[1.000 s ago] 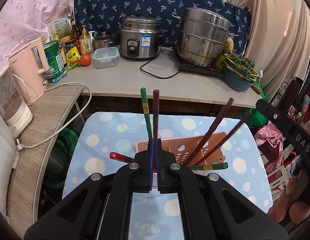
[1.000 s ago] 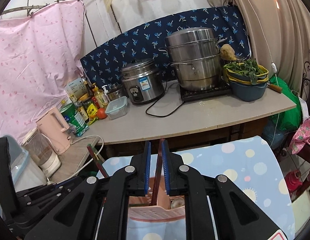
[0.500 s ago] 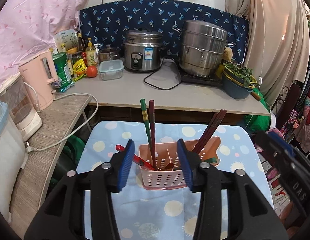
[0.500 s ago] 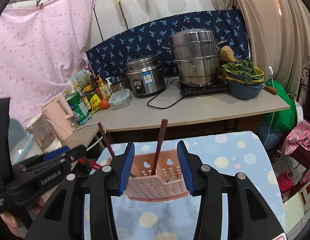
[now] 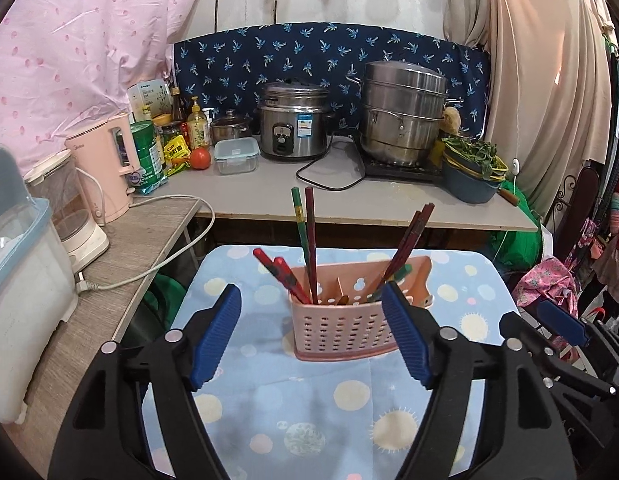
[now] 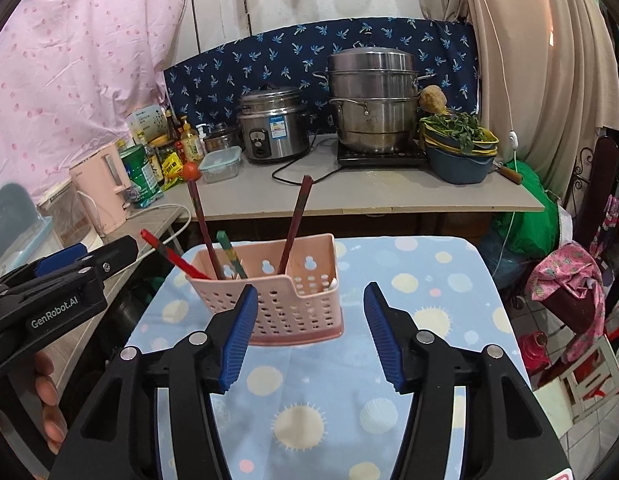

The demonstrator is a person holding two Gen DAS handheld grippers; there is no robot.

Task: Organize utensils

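Both grippers [image 5: 311, 334] [image 6: 309, 334] have backed off, jaws opening empty, above the polka-dot tablecloth [image 5: 349, 408] before the kitchen counter [image 5: 349, 200].

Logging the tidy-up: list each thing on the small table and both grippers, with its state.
Pink holder: upright on the spotted cloth.
Chopsticks: standing in the holder, leaning.
Left gripper: jaws opening, nothing between them.
Right gripper: jaws opening, nothing between them.

Upright chopsticks [image 5: 309, 248] crowd the basket [image 5: 341, 332]; cloth [image 5: 309, 420] before it lies bare.
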